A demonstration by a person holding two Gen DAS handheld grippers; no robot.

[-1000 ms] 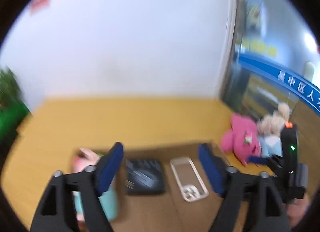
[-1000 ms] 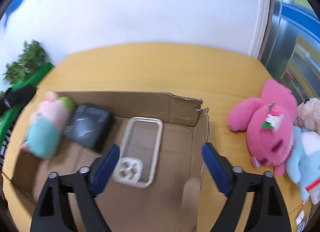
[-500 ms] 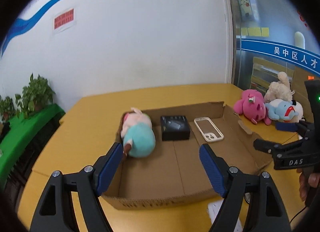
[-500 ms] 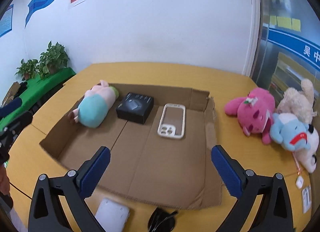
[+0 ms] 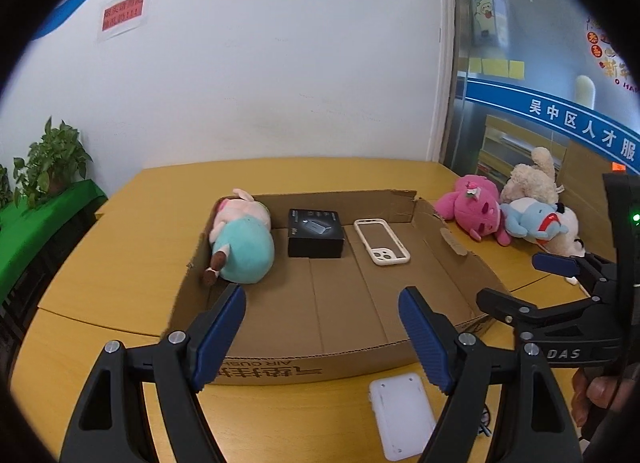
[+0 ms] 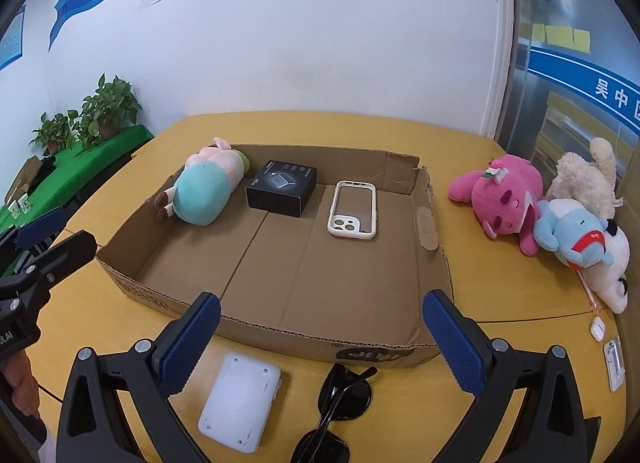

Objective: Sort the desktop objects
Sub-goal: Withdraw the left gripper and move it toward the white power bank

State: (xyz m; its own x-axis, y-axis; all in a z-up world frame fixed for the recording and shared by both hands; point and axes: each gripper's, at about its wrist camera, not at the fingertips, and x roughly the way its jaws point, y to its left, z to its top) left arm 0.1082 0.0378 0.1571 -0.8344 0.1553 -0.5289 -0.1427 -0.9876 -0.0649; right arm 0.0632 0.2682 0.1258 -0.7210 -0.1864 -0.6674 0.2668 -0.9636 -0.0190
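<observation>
While both tools tilt down over the near tabletop [image 6: 500, 327], the left hand-held gripper [image 5: 322, 337] stands wide and empty before the cardboard tray [image 5: 280, 369], which holds a plush pig [image 5: 240, 241], black box [image 5: 315, 232] and phone case [image 5: 382, 241]; the right hand-held gripper [image 6: 320, 337], jaws just opened wider, hovers empty above a white case [image 6: 240, 401] and what look like sunglasses [image 6: 340, 403].

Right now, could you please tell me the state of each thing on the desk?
Cardboard tray: open, flat.
Pig plush: lying in tray.
Black box: closed, in tray.
Phone case: empty, in tray.
Sunglasses: folded, outside tray.
Left tongs: open, empty.
Right tongs: open, empty.
</observation>
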